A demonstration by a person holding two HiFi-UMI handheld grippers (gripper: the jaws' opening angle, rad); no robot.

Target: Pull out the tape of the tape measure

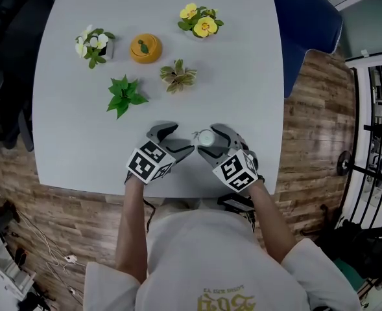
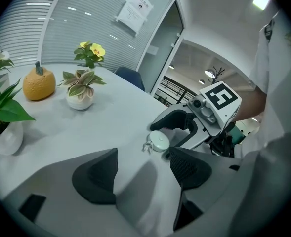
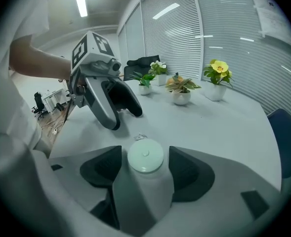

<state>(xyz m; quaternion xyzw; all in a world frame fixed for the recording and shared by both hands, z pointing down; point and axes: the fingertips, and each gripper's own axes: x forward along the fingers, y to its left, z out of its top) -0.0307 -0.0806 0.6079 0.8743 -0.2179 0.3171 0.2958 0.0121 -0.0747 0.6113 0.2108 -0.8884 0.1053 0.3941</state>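
A small round pale-green tape measure [image 1: 205, 137] lies flat on the white table [image 1: 74, 148] near its front edge. My right gripper [image 1: 208, 142] is open, one jaw on each side of the disc. In the right gripper view the tape measure [image 3: 145, 157] sits between the pads of that gripper [image 3: 144, 151] with a thin gap on each side. A small metal pull ring [image 2: 146, 146] sticks out of the tape measure [image 2: 160, 140] toward my left gripper [image 2: 143, 162]. That left gripper [image 1: 179, 140] is open and empty, its tips just short of the ring.
Farther back on the table stand a green plant [image 1: 124, 96], a variegated plant [image 1: 178, 75], an orange pumpkin-shaped pot [image 1: 145, 48], white flowers [image 1: 92, 46] and yellow flowers [image 1: 200, 21]. A blue chair [image 1: 307, 24] is at the far right corner, a dark chair [image 1: 9, 57] at the left.
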